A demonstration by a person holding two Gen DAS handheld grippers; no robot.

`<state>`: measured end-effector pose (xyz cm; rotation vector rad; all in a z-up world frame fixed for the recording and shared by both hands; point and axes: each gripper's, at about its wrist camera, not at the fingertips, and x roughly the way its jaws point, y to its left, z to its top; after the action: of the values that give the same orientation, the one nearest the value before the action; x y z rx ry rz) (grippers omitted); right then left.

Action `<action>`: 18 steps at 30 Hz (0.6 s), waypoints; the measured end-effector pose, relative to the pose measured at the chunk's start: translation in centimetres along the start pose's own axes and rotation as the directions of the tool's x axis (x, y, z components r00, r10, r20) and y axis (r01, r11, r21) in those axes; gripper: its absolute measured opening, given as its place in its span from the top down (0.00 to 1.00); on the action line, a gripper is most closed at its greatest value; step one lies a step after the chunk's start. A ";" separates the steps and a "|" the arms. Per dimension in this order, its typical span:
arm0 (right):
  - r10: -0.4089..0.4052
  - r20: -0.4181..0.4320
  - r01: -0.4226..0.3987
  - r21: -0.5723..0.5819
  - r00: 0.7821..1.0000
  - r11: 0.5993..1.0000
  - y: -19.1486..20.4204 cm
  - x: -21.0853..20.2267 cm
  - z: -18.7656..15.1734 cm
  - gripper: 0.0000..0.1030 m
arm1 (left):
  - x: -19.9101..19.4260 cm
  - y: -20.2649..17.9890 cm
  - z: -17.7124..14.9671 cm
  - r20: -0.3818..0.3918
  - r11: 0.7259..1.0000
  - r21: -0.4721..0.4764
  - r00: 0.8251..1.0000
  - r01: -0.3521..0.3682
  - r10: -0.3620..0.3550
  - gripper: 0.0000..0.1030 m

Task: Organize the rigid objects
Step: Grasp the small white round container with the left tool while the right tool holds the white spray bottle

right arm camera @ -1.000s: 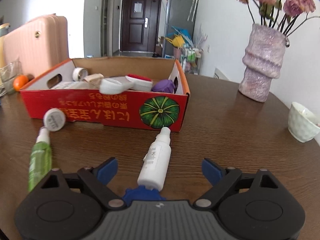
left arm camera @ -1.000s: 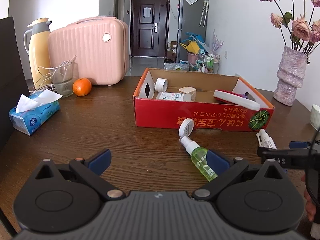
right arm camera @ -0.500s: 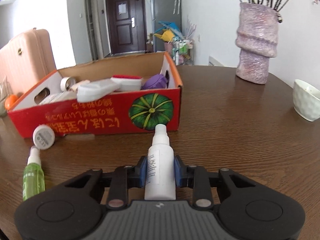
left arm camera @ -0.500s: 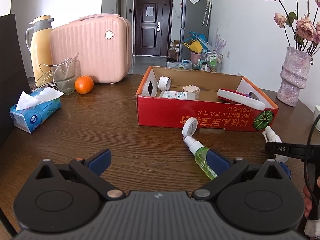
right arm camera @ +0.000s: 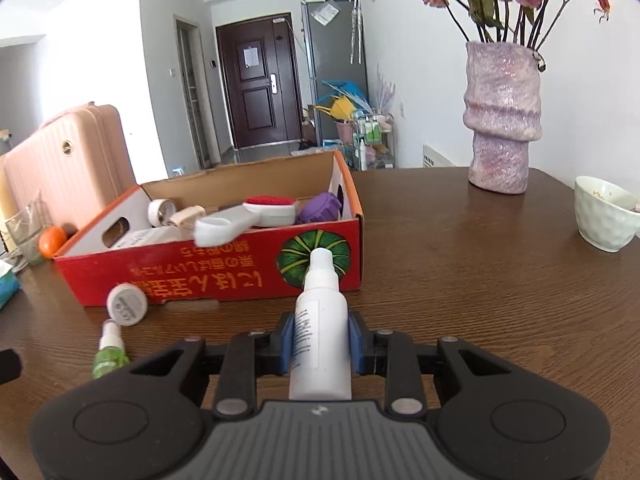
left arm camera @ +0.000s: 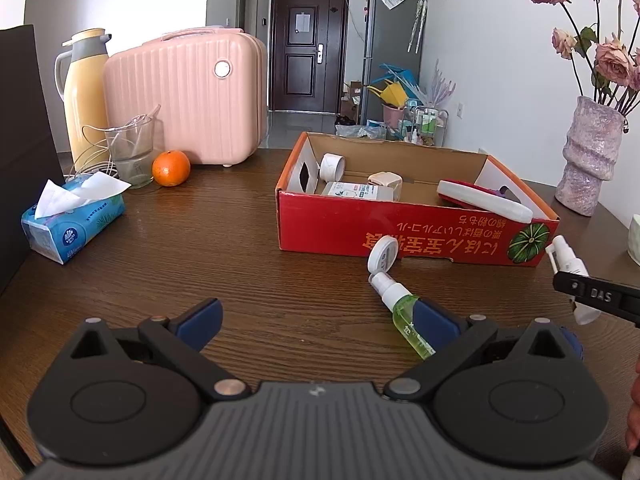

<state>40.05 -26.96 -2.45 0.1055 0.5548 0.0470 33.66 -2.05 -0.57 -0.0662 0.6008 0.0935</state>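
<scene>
The right gripper (right arm camera: pixel 321 346) has just closed on the white spray bottle (right arm camera: pixel 320 332), its blue pads pinching the round body at mid-height, nozzle pointing toward the red cardboard box (right arm camera: pixel 224 276) just beyond. The bottle looks like light, stiff, smooth plastic, so it could swivel or slip; a grip across the label suits it best. The left gripper (left arm camera: pixel 316 322) hangs wide and empty over the desk (left arm camera: pixel 200 264), the green spray bottle (left arm camera: pixel 404 316) lying at its right finger.
</scene>
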 end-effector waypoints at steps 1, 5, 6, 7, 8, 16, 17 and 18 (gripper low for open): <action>0.004 0.007 -0.004 0.000 1.000 1.000 0.0 -0.4 0.0 0.74 | 0.0 0.0 0.0 -0.002 1.000 -0.001 1.000 -0.001 0.001 0.00; 0.015 0.039 -0.015 -0.002 0.999 1.000 0.1 -2.0 -0.3 0.74 | 0.0 0.1 0.0 -0.001 1.000 -0.004 1.000 -0.001 0.001 0.00; 0.020 0.044 -0.020 -0.003 0.999 1.000 0.2 -2.4 -0.4 0.74 | 0.0 0.1 0.0 -0.001 1.000 -0.004 1.000 0.000 0.000 0.00; 0.024 0.051 -0.023 -0.004 0.998 1.000 0.2 -2.7 -0.5 0.74 | 0.0 0.1 0.0 0.000 1.000 -0.004 1.000 0.000 0.000 0.00; 0.026 0.055 -0.026 -0.004 0.998 1.000 0.2 -3.0 -0.5 0.74 | 0.0 0.1 0.0 0.000 1.000 -0.003 1.000 -0.001 0.001 0.00; 0.052 0.070 -0.052 -0.007 0.996 0.999 0.3 -4.6 -1.3 0.74 | 0.0 0.1 -0.1 0.001 1.000 -0.006 1.000 -0.004 0.004 0.00; 0.056 0.073 -0.056 -0.007 0.996 0.998 0.3 -4.8 -1.4 0.74 | 0.0 0.1 -0.1 0.001 1.000 -0.006 1.000 -0.003 0.003 0.00; 0.060 0.076 -0.060 -0.007 0.995 0.998 0.3 -5.0 -1.5 0.74 | 0.0 0.0 -0.1 0.001 1.000 -0.004 1.000 -0.004 0.004 0.00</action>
<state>34.98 -26.88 -1.05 0.1192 0.4754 0.1023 33.58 -2.02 -0.61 -0.0692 0.6001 0.0988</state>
